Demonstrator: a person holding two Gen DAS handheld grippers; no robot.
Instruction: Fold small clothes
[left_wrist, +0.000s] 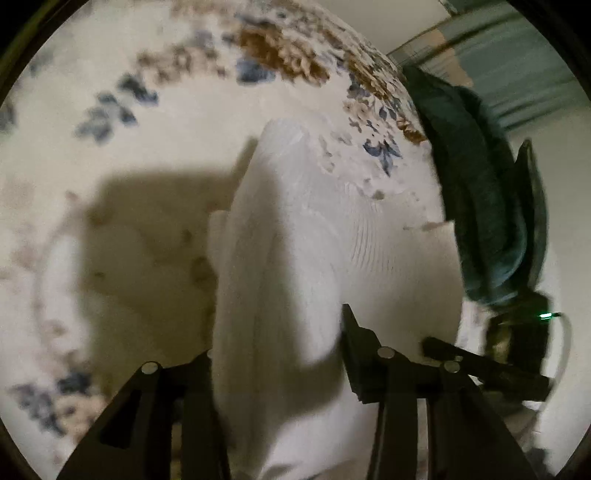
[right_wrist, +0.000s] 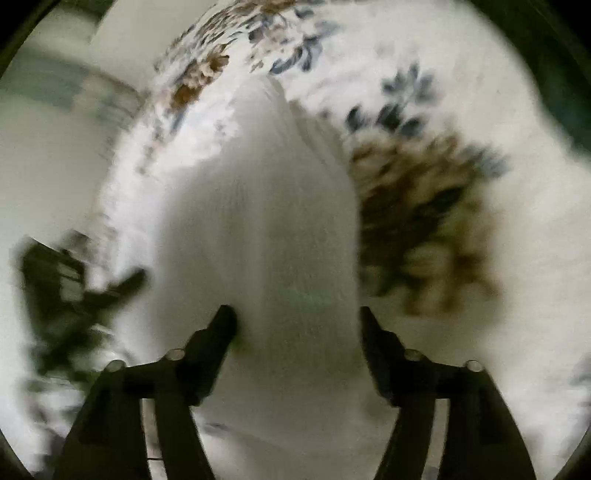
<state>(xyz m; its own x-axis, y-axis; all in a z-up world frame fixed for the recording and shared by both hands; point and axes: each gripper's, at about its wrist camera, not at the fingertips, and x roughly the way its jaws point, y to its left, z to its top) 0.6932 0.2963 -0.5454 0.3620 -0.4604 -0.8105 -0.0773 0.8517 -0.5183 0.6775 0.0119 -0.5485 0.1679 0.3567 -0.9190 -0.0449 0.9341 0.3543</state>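
Note:
A white ribbed garment lies on a cream floral bedsheet. It runs between the fingers of my left gripper, whose jaws stand apart around the cloth; a fold hides the left fingertip. In the right wrist view the same white garment fills the gap of my right gripper, whose jaws stand wide apart on either side of it. The other gripper shows at the lower right of the left wrist view. Both views are blurred.
A dark green folded cloth lies at the bed's right edge in the left wrist view. The bedsheet carries brown and blue flower prints. A pale floor and a wall lie beyond the bed edge.

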